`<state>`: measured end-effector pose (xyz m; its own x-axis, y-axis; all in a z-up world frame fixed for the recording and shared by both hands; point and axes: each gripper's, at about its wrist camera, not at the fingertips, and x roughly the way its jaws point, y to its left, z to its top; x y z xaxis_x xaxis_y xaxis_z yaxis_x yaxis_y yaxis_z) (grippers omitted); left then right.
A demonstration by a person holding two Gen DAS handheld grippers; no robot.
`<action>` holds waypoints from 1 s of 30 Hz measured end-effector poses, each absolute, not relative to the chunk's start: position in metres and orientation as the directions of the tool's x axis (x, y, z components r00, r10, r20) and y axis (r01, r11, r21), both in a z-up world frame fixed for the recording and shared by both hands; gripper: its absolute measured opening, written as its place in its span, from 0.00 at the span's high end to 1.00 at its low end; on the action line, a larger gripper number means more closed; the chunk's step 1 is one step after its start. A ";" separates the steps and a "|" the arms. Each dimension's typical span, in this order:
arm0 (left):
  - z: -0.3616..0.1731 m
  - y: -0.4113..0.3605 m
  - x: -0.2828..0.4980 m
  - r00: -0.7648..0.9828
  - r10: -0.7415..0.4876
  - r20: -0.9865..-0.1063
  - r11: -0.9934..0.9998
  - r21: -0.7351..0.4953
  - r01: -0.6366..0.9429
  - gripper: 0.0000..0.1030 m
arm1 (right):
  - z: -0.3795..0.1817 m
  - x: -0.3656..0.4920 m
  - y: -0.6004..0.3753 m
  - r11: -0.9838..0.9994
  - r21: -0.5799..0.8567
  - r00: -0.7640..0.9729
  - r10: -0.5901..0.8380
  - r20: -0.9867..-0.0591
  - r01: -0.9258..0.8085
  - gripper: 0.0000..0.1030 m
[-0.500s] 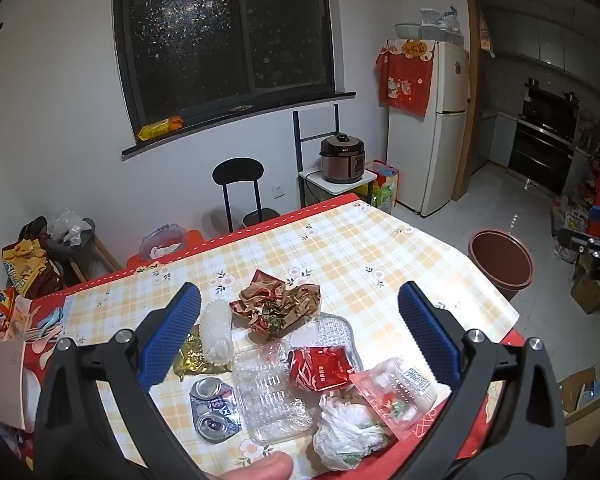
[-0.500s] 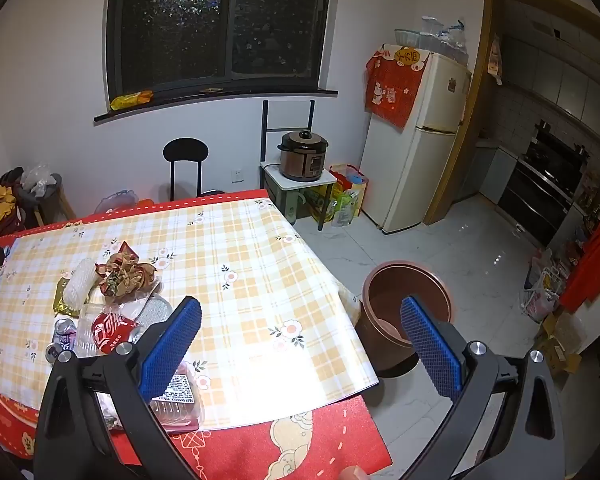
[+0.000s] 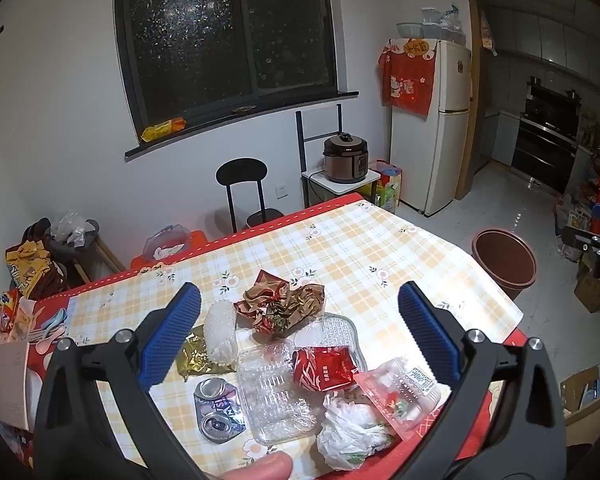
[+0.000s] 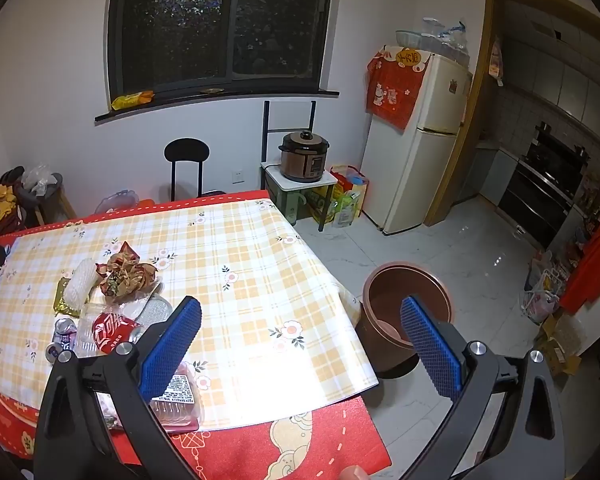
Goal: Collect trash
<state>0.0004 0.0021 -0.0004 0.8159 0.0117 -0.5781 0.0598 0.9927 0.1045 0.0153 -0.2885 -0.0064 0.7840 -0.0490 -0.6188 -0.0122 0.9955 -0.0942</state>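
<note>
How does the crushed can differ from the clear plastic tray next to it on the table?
The crushed can is opaque metal, silvery with purple print; the clear plastic tray is see-through, showing the checked cloth beneath. The can is dented and flattened, while the tray keeps its moulded ribbed shape. The can looks smaller than the tray. Both lie side by side, untouched, on the table.

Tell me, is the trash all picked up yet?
Not yet. Nothing looks done: the crushed can, red wrapper, clear tray, white bag and crumpled paper all lie on the table. Nothing is in hand either: the left gripper and right gripper are both open and empty. Every piece is left to carry to the brown bin on the floor.
</note>
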 end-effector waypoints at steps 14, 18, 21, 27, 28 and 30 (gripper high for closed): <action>0.001 0.003 0.001 0.816 0.015 -0.578 0.992 0.111 0.061 0.05 | -0.005 0.015 -0.285 0.995 -0.101 0.786 -0.046 -0.617 -0.020 0.04; -0.002 0.006 0.002 0.815 0.016 -0.579 0.992 0.111 0.060 0.05 | -0.003 0.013 -0.284 0.994 -0.102 0.786 -0.043 -0.617 -0.026 0.04; -0.002 0.007 0.002 0.816 0.018 -0.578 0.992 0.112 0.058 0.05 | -0.003 0.014 -0.283 0.994 -0.102 0.788 -0.040 -0.615 -0.029 0.04; 0.004 0.011 -0.004 0.818 0.029 -0.574 0.993 0.114 0.044 0.05 | -0.003 0.015 -0.281 0.994 -0.104 0.789 -0.038 -0.613 -0.033 0.04; 0.004 0.011 -0.004 0.818 0.029 -0.574 0.993 0.114 0.045 0.05 | -0.002 0.015 -0.281 0.994 -0.105 0.789 -0.038 -0.613 -0.034 0.04; 0.004 0.011 -0.004 0.818 0.029 -0.574 0.993 0.113 0.045 0.05 | -0.002 0.015 -0.281 0.994 -0.106 0.790 -0.037 -0.612 -0.035 0.04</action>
